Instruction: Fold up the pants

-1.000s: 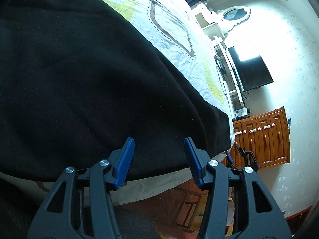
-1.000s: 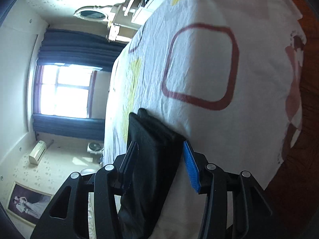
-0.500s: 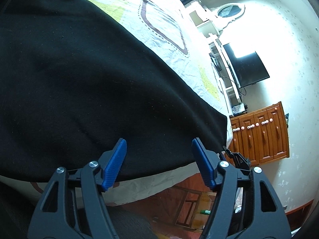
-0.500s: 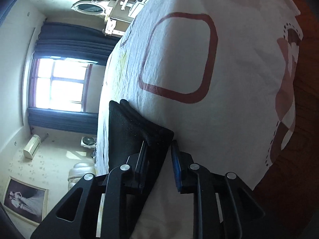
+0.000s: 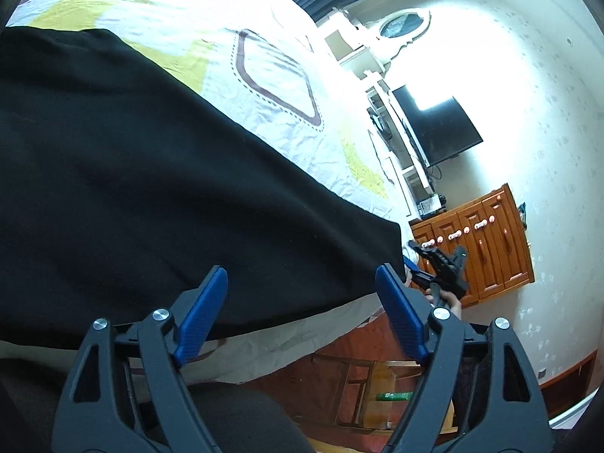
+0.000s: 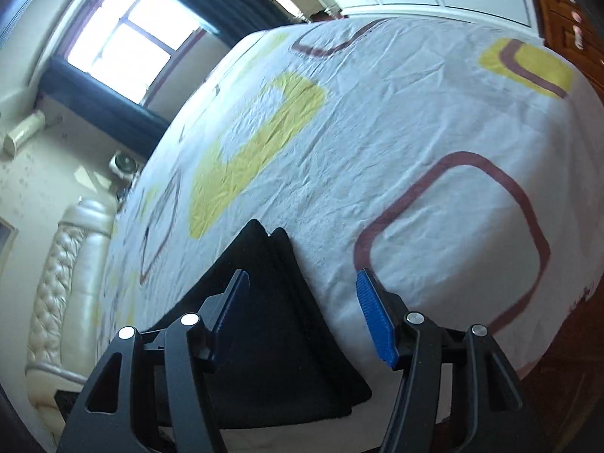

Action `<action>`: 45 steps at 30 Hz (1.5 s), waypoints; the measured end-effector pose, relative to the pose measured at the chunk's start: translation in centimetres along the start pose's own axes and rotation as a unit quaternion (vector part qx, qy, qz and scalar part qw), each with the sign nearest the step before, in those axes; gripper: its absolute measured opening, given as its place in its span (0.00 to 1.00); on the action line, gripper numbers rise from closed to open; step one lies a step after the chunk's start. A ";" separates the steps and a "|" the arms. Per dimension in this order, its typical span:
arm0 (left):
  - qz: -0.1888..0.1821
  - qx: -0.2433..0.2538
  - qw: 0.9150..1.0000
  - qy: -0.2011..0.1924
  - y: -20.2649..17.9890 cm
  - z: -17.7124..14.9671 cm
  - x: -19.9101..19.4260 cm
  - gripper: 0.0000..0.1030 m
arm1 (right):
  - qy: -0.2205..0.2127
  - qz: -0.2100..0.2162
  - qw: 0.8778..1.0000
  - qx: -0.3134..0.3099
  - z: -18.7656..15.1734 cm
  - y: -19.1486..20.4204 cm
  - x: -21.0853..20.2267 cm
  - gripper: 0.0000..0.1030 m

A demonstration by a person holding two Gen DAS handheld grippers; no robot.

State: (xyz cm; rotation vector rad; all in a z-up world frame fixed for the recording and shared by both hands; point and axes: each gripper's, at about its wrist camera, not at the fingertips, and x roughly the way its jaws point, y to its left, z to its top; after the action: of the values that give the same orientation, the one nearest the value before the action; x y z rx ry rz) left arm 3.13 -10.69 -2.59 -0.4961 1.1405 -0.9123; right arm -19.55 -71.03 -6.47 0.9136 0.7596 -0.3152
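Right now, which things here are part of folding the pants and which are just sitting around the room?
Part of the job:
black pants
bed sheet they lie on
left gripper, open
right gripper, open

Just around:
television
wooden cabinet
oval mirror
window
padded headboard

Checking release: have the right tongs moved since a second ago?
Yes. The right tongs have just opened off the pants and rolled; the window swung from left edge to top left.
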 end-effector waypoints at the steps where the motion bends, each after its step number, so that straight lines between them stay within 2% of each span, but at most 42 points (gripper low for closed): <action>1: 0.000 -0.009 1.000 -0.004 0.5 0.2 -0.6 0.78 | 0.011 -0.006 1.000 -0.013 0.4 0.5 0.8 0.68; 2: 0.004 -0.016 1.000 -0.011 1.1 0.4 -1.2 0.79 | 0.019 -0.005 0.999 -0.026 0.8 1.0 1.4 0.74; 3: 0.011 -0.022 1.000 -0.018 1.7 0.6 -1.8 0.80 | 0.028 -0.001 0.999 -0.037 1.0 1.4 2.0 0.74; 4: 0.019 -0.026 0.999 -0.024 2.2 0.7 -2.3 0.83 | 0.036 -0.003 0.998 -0.043 0.6 1.7 2.3 0.74; 5: 0.030 -0.031 0.999 -0.030 2.7 0.8 -2.9 0.84 | 0.045 -0.016 0.998 -0.044 0.7 1.9 2.8 0.67; 6: 0.037 -0.037 0.998 -0.036 2.9 0.9 -3.3 0.84 | 0.048 -0.037 0.997 -0.046 1.1 2.2 3.4 0.39; 7: 0.043 -0.045 0.997 -0.041 3.4 0.9 -3.8 0.84 | 0.052 -0.053 0.996 -0.044 1.0 2.0 2.7 0.32; 8: 0.050 -0.053 0.996 -0.046 4.1 0.9 -4.3 0.84 | 0.050 -0.040 0.997 -0.035 1.2 1.8 2.5 0.14; 10: 0.063 -0.062 0.995 -0.054 4.8 0.8 -5.1 0.84 | 0.040 -0.055 0.997 -0.032 0.4 1.1 2.2 0.14; 13: 0.076 -0.069 0.993 -0.056 5.6 0.8 -5.9 0.84 | 0.022 -0.019 0.999 0.013 0.1 0.0 2.0 0.19; 16: 0.084 -0.063 0.993 -0.061 5.9 1.3 -7.1 0.84 | 0.002 0.024 0.999 0.026 -0.6 -0.4 0.4 0.47; 17: 0.085 -0.059 0.993 -0.064 6.0 1.6 -7.4 0.84 | -0.006 0.041 0.998 0.041 -1.0 -1.0 -0.3 0.65; 18: 0.087 -0.053 0.993 -0.068 6.1 1.9 -7.9 0.84 | -0.014 0.061 0.996 0.064 -1.5 -1.8 -1.1 0.67; 22: 0.101 -0.045 0.991 -0.079 7.8 3.6 -9.6 0.88 | -0.036 0.118 0.983 0.135 -3.3 -4.9 -3.2 0.67; 25: 0.109 -0.062 0.988 -0.088 9.4 4.5 -10.5 0.88 | -0.026 0.126 0.983 0.131 -3.8 -5.4 -2.9 0.68; 29: 0.087 -0.100 0.987 -0.094 11.8 5.0 -11.7 0.88 | 0.020 0.148 0.981 0.127 -4.0 -4.8 -1.5 0.69; 31: 0.085 -0.107 0.986 -0.097 12.3 4.9 -12.1 0.88 | 0.057 0.162 0.978 0.116 -3.9 -4.0 -0.7 0.69; 33: 0.091 -0.102 0.986 -0.095 12.5 4.8 -12.3 0.88 | 0.088 0.150 0.981 0.084 -4.1 -2.6 -0.5 0.69; 35: 0.088 -0.100 0.987 -0.088 13.0 5.0 -12.3 0.88 | 0.100 0.136 0.983 0.072 -4.3 -1.6 -0.1 0.68; 37: 0.084 -0.103 0.987 -0.086 13.3 5.0 -12.3 0.88 | 0.097 0.100 0.988 0.067 -4.0 -1.0 0.2 0.51; 38: 0.083 -0.106 0.987 -0.084 13.5 5.1 -12.3 0.88 | 0.096 0.077 0.990 0.073 -3.8 -0.9 0.4 0.38; 39: 0.082 -0.108 0.987 -0.080 13.6 5.2 -12.3 0.88 | 0.096 0.063 0.990 0.085 -3.7 -1.0 0.5 0.31; 42: 0.077 -0.117 0.988 -0.069 13.8 5.6 -12.3 0.88 | 0.087 0.058 0.990 0.097 -3.7 -0.2 0.1 0.25; 45: 0.081 -0.113 0.989 -0.054 13.9 6.0 -12.3 0.88 | 0.072 0.117 0.983 0.118 -3.5 1.8 -0.9 0.24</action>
State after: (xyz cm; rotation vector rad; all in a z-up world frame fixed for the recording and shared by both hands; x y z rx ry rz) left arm 12.08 6.54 -3.94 -0.6203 1.1726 -0.6113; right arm -20.84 -67.25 -6.08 1.2484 0.7482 -0.1322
